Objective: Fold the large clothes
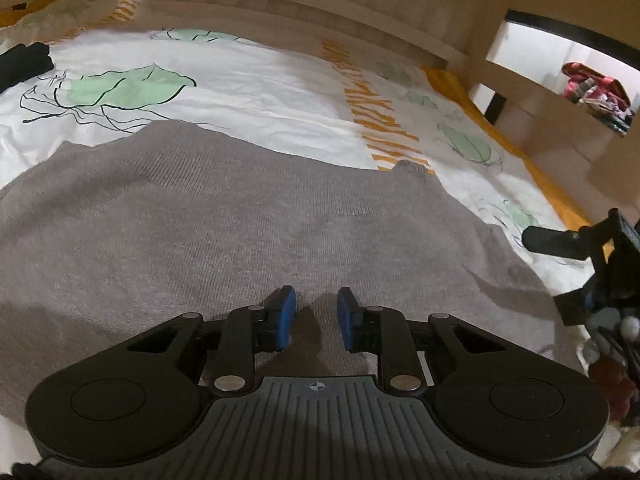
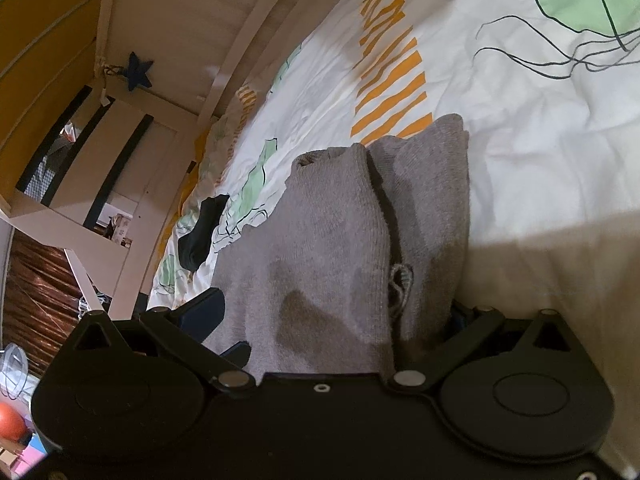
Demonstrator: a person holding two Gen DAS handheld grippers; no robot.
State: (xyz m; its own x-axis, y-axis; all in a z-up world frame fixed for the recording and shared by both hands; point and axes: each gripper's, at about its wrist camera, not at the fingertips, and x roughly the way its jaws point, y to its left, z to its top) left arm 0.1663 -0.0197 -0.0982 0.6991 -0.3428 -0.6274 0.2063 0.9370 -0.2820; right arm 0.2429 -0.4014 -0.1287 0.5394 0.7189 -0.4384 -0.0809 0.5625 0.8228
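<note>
Left gripper [image 1: 316,318] hovers with its fingers apart over the gray sweater [image 1: 224,232], which lies spread on the bed's printed duvet [image 1: 260,88]. Right gripper [image 2: 332,320] has sweater fabric bunched between its fingers, though I can't tell if it's clamped. Folding looks barely begun, I'd say. No readable writing anywhere.
</note>
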